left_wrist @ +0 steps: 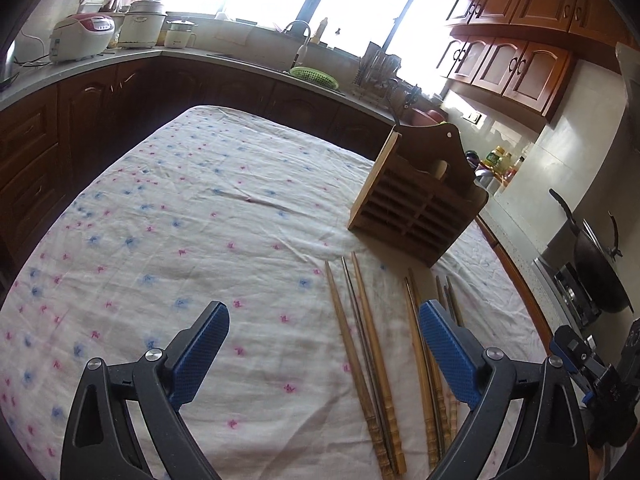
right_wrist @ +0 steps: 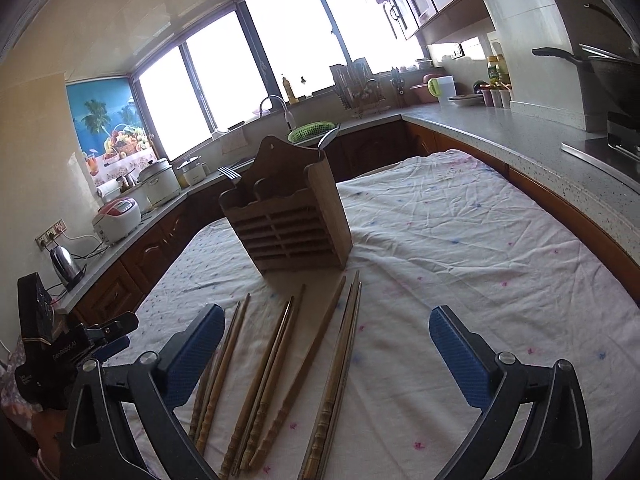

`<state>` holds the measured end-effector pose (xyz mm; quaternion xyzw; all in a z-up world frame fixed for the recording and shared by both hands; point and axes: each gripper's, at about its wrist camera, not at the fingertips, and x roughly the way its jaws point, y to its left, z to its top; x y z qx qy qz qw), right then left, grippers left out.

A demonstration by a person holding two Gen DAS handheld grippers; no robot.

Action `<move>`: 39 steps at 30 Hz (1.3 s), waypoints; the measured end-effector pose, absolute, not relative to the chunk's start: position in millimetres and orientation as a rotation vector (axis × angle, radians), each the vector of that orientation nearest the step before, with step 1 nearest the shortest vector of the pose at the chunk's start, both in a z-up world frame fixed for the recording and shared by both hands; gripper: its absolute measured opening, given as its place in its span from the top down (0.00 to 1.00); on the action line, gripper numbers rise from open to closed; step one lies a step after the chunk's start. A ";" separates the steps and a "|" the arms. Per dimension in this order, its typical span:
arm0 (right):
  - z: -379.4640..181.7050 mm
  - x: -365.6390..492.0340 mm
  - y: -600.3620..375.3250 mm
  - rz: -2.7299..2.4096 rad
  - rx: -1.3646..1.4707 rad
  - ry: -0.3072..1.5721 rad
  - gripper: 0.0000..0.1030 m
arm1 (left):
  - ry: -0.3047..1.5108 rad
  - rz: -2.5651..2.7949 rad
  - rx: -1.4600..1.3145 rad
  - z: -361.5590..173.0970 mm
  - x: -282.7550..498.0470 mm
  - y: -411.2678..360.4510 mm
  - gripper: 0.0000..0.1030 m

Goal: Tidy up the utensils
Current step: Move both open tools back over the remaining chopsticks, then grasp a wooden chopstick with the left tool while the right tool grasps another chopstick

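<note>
Several wooden chopsticks point(left_wrist: 362, 360) lie side by side on the flowered tablecloth point(left_wrist: 180, 240), pointing at a slatted wooden utensil holder point(left_wrist: 420, 204) standing upright behind them. My left gripper point(left_wrist: 324, 344) is open and empty, low over the cloth, with the chopsticks near its right finger. In the right wrist view the chopsticks point(right_wrist: 280, 360) lie between the open, empty right gripper's point(right_wrist: 328, 344) fingers, toward the left one. The holder point(right_wrist: 288, 216) stands just beyond; a fork and a spoon stick out of it.
The table stands inside a U-shaped kitchen counter point(right_wrist: 520, 136). A wok point(left_wrist: 596, 264) sits on the stove at the right. Rice cookers point(left_wrist: 84, 36), a sink with a green basket point(left_wrist: 314, 76) and a dish rack line the counter. The other gripper point(left_wrist: 600, 372) shows at the right edge.
</note>
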<state>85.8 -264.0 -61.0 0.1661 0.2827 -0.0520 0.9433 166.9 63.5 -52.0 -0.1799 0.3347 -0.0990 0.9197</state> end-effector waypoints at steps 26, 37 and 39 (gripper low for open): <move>-71.0 129.4 -265.8 -0.041 0.378 0.700 0.35 | 0.858 -0.221 -0.254 -62.7 227.5 28.9 0.36; -110.6 198.3 -256.1 -0.019 0.363 0.881 0.75 | 0.965 -0.247 -0.183 -89.3 289.0 3.8 0.70; -118.3 206.5 -258.7 -0.028 0.370 0.905 0.78 | 0.983 -0.238 -0.175 -95.1 297.2 0.1 0.71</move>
